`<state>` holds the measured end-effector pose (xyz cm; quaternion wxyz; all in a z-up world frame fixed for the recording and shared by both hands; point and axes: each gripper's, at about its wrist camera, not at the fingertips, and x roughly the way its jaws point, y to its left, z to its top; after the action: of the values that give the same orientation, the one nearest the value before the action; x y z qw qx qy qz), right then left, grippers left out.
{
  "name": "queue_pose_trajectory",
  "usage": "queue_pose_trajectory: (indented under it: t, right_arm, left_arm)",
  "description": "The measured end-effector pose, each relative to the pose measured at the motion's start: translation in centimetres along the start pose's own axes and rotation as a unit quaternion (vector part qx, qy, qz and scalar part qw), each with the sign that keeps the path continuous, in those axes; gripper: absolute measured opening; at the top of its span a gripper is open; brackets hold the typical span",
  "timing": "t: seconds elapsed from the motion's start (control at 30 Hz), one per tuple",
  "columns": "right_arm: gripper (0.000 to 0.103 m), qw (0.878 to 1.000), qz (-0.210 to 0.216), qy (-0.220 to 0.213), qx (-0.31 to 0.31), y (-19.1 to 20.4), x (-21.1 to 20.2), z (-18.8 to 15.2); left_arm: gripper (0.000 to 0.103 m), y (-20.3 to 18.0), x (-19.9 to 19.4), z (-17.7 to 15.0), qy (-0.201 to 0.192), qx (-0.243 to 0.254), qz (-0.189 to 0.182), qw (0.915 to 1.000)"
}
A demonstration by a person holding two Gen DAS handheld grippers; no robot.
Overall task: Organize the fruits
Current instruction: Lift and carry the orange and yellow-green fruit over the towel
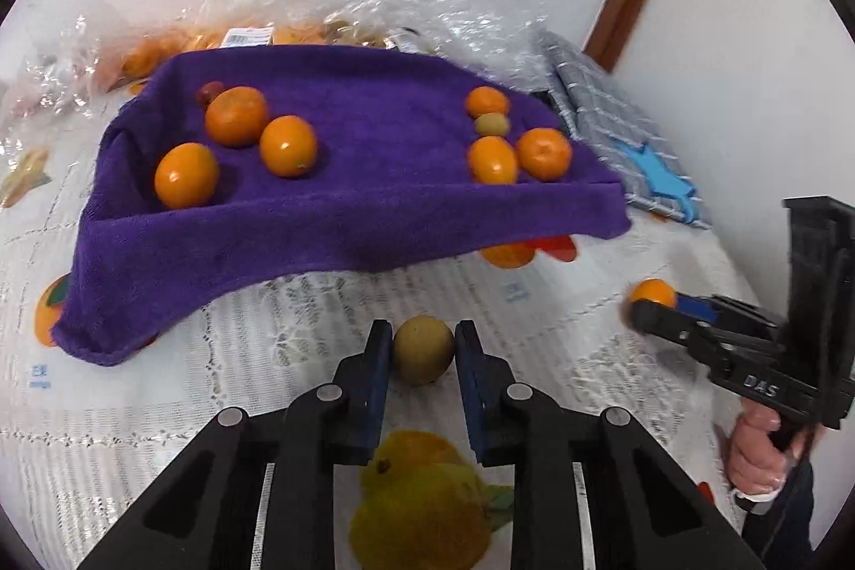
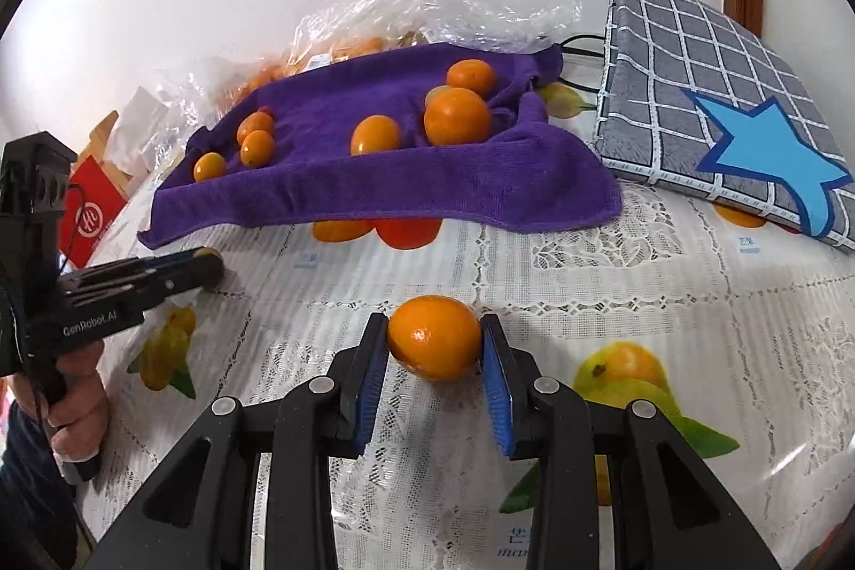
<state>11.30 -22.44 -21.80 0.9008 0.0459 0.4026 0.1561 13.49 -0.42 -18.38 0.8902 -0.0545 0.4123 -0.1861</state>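
Fruits are sorted onto a purple towel [image 1: 342, 207], taken below as the landmark. On its left part three orange fruits [image 1: 235, 116] are grouped, with a small red one [image 1: 209, 92] touching the rearmost. On its right part three orange fruits [image 1: 544, 153] and a small green one [image 1: 491, 124] are clustered.

A greenish-yellow fruit [image 1: 423, 348] is clamped between the narrowly parted fingers of the left gripper [image 1: 422, 351], in front of the towel's near edge, above the tablecloth [image 1: 160, 410]. An orange fruit [image 2: 434, 336] is pinched in the somewhat wider-set right gripper [image 2: 434, 340], also in front of the towel.

Placement of both held fruits is judged outstanding. More fruit remains in a clear plastic bag [image 1: 160, 52] behind the towel, so the task is judged partly complete.
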Motion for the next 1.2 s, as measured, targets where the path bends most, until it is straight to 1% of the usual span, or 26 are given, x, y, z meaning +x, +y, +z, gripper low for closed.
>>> queue_pose_trajectory:
  t: [0.07, 0.17, 0.27, 0.47, 0.63, 0.83, 0.93, 1.03, 1.2]
  right_arm:
    - [0.034, 1.000, 0.003, -0.002, 0.002, -0.1, -0.1, 0.0]
    - [0.034, 1.000, 0.004, -0.002, 0.002, -0.1, -0.1, 0.0]
    - [0.034, 1.000, 0.004, -0.003, 0.001, 0.0, -0.1, 0.0]
    - [0.034, 1.000, 0.014, -0.019, 0.010, -0.4, -0.8, -0.1]
    - [0.034, 0.999, 0.018, -0.029, 0.025, -1.1, -1.2, 0.0]
    - [0.034, 0.999, 0.019, -0.029, 0.022, -0.7, -1.7, 0.4]
    - [0.034, 0.999, 0.022, -0.045, 0.020, -0.3, -2.8, 1.0]
    - [0.034, 0.997, 0.028, -0.063, 0.021, 0.0, -3.6, 1.9]
    - [0.034, 0.997, 0.022, -0.079, 0.014, 0.8, -3.9, 3.9]
  left_arm:
    - [0.023, 0.5, -0.5, -0.1, -0.012, -0.013, -0.009, 0.9998]
    - [0.023, 1.4, -1.1, -0.1, -0.031, -0.039, -0.012, 0.9987]
    - [0.023, 1.9, -1.7, -0.1, -0.051, -0.056, -0.004, 0.9971]
    - [0.023, 2.5, -2.9, 0.0, -0.090, -0.070, 0.015, 0.9933]
    - [0.023, 3.7, -3.4, 0.2, -0.104, -0.097, 0.029, 0.9894]
    - [0.023, 3.7, -4.3, 0.1, -0.124, -0.101, 0.020, 0.9870]
    - [0.023, 3.9, -4.5, 0.1, -0.127, -0.105, 0.017, 0.9862]
    - [0.023, 4.0, -4.9, 0.1, -0.135, -0.110, 0.023, 0.9844]
    - [0.023, 4.0, -5.3, -0.1, -0.140, -0.110, 0.030, 0.9836]
